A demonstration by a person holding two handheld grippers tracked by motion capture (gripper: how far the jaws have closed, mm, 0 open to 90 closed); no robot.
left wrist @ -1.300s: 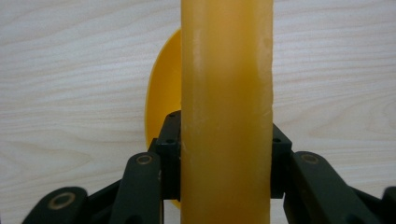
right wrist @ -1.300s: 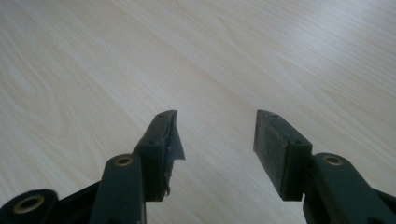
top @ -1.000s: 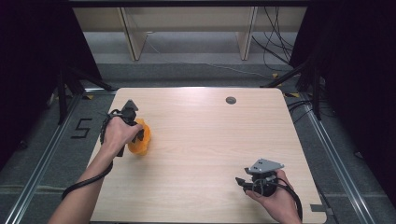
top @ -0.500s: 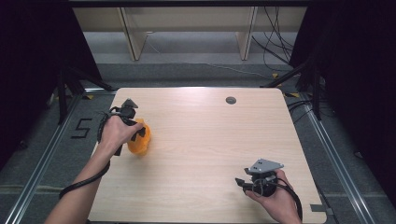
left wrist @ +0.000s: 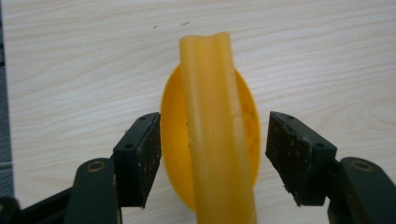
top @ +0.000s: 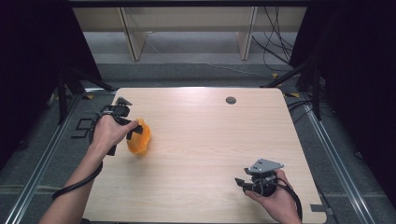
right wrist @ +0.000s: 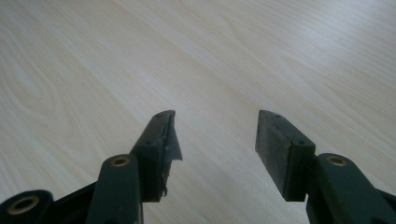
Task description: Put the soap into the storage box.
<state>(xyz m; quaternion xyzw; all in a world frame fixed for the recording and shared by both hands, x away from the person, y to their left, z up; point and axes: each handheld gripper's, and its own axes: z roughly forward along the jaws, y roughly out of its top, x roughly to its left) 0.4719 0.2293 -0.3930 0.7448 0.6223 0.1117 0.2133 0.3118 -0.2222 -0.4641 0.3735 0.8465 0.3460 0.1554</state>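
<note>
Since a second ago the left gripper (top: 125,122) has let go: its jaws have just been opening and now stand wide, and the hand (top: 108,133) has lifted a little off the table. Between the black pads (left wrist: 140,156), with a gap on either side, sits the one orange plastic scoop with a long grooved handle (left wrist: 215,135), touched by neither pad. It lies on the light wooden table (top: 201,140) close to the left edge, about halfway along it. I cannot tell whether anything lies in its bowl. Near the front right corner, the right gripper (top: 247,182) has kept its place, jaws wide with bare tabletop (right wrist: 219,70) between them. Two grippers, one scoop.
</note>
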